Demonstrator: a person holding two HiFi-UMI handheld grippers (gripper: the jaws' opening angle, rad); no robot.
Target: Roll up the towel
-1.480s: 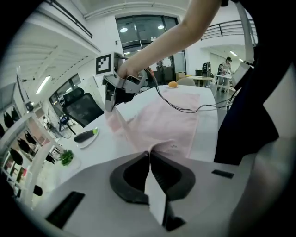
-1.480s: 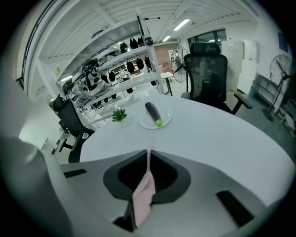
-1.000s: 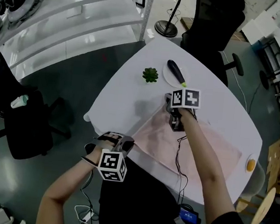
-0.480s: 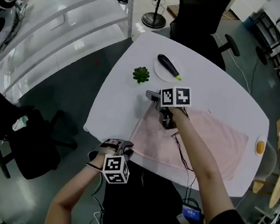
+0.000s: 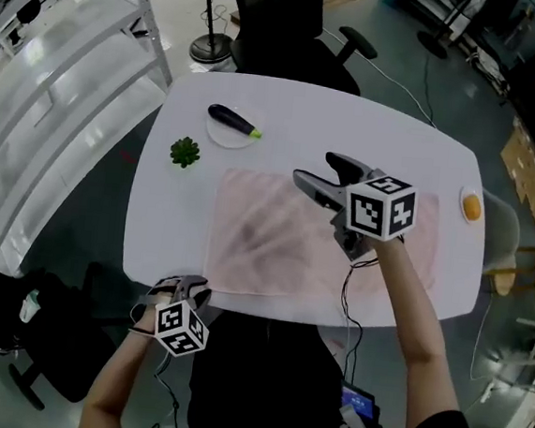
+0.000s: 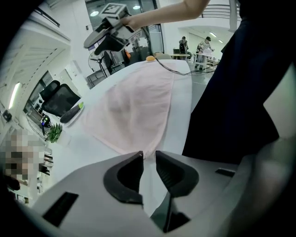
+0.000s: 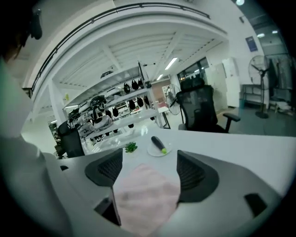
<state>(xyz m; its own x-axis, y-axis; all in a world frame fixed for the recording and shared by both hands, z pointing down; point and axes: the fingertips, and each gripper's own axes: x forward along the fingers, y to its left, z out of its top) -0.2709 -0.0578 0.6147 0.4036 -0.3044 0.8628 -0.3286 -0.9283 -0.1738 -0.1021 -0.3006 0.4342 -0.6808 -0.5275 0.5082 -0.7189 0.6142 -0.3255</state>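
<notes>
A pale pink towel [image 5: 274, 247] lies spread flat on the white table [image 5: 405, 156]; it also shows in the right gripper view as the towel [image 7: 145, 196]. My right gripper [image 5: 314, 166] hangs above the towel's far middle. Its jaws have just been opening and stand wide with nothing between them. My left gripper [image 5: 183, 290] is at the table's near edge by the towel's near left corner [image 6: 144, 152]. Its jaws have just been opening too, to a narrow gap; the corner lies just past the tips, unpinched.
A dark eggplant on a white plate [image 5: 234, 122] and a small green plant [image 5: 185, 152] sit at the table's far left. An orange [image 5: 472, 207] lies near the right edge. A black office chair [image 5: 277, 21] stands behind the table, metal shelving [image 5: 57, 56] to the left.
The right gripper has let go of the towel's far left corner, lifted and swung right over the towel with its jaws open. The left gripper stays at the near edge, a little lower.
</notes>
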